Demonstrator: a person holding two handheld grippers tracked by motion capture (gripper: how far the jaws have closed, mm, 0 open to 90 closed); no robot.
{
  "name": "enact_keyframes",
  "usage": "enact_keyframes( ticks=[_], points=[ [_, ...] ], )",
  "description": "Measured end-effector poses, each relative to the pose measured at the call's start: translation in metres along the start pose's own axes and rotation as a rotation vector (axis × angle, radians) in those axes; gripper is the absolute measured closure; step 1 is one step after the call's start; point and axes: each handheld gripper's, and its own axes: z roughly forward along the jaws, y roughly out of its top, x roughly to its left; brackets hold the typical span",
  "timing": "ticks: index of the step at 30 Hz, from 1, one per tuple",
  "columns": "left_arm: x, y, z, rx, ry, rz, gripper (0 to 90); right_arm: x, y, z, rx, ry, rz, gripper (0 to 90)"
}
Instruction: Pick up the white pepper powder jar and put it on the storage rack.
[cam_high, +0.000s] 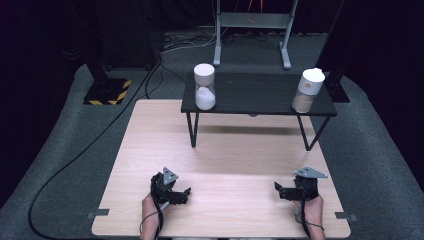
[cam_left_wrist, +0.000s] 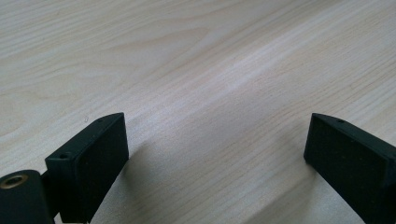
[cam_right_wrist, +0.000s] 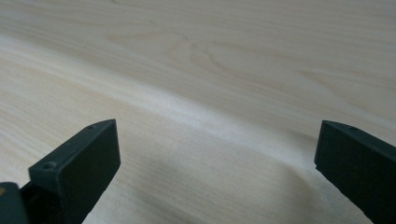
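Two clear jars stand on a low black shelf (cam_high: 260, 95) at the far side of the wooden table (cam_high: 225, 150). The left jar (cam_high: 204, 86) has a flat white lid and white powder inside. The right jar (cam_high: 308, 90) has a white lid with a round hole and beige powder. My left gripper (cam_high: 184, 194) rests low near the table's front left, jaws wide apart over bare wood (cam_left_wrist: 215, 140). My right gripper (cam_high: 278, 190) sits near the front right, also open with nothing between its jaws (cam_right_wrist: 215, 154). Both point toward the middle of the table.
The shelf stands on thin black legs (cam_high: 192, 129) with open wood beneath and in front of it. Grey carpet surrounds the table. A black cable (cam_high: 90, 150) runs across the floor at left, and a metal stand (cam_high: 252, 30) rises behind the shelf.
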Motion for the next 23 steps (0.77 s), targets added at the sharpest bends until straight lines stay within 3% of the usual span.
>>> enact_keyframes(
  ticks=[5,12,18,20,23],
  points=[
    [0.000,0.000,0.000,0.001,0.000,0.001,6.2,0.004,0.002,0.000,0.013,-0.008,-0.024,0.0],
    [0.000,0.000,0.000,0.001,0.001,0.001,6.1,0.000,-0.003,-0.002,-0.013,-0.007,0.015,0.0],
    [0.000,0.000,0.000,0.000,0.004,-0.007,6.1,0.003,-0.002,-0.001,-0.009,-0.015,-0.004,0.0],
    [0.002,0.001,0.001,0.004,-0.002,-0.024,6.1,0.002,-0.004,-0.003,-0.018,-0.013,0.014,0.0],
    [-0.001,0.000,0.000,-0.002,0.006,-0.017,6.2,-0.001,-0.010,-0.005,-0.047,-0.011,0.034,0.0]
  ],
)
